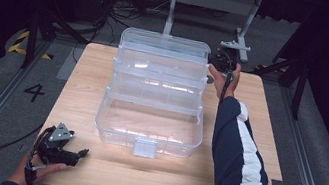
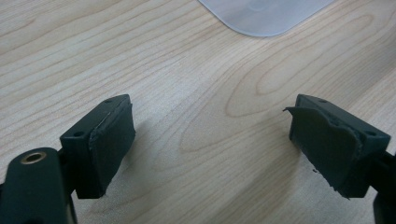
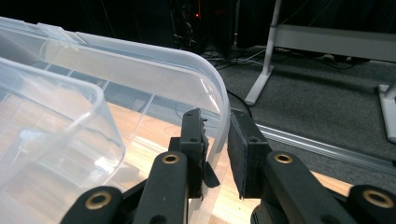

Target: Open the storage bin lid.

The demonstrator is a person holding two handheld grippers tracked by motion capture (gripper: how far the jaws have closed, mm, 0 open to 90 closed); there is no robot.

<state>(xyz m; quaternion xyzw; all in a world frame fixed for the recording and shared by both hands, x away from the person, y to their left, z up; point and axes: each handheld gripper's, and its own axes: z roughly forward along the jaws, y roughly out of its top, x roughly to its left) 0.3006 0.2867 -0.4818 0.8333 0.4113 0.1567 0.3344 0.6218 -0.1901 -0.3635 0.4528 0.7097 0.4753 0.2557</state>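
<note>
A clear plastic tiered box (image 1: 150, 120) stands open in the middle of the wooden table (image 1: 89, 75), its trays stepped back toward the raised lid (image 1: 164, 44). My right gripper (image 1: 223, 59) is at the lid's back right corner. In the right gripper view its jaws stand either side of the lid's curved wall (image 3: 154, 70), the gripper (image 3: 216, 126) shut on it, with an upper tray (image 3: 51, 121) to the left. My left gripper (image 1: 72, 154) rests low near the table's front left. Seen in its own view, the left gripper (image 2: 210, 135) is wide open over bare wood, with the box's corner (image 2: 266, 16) ahead.
A white metal stand (image 1: 213, 2) and cables lie on the floor behind the table. A floor marking "4" (image 1: 34, 92) sits left of the table. A person's sleeve (image 1: 243, 156) crosses the table's right side. A latch tab (image 1: 145, 147) projects from the box front.
</note>
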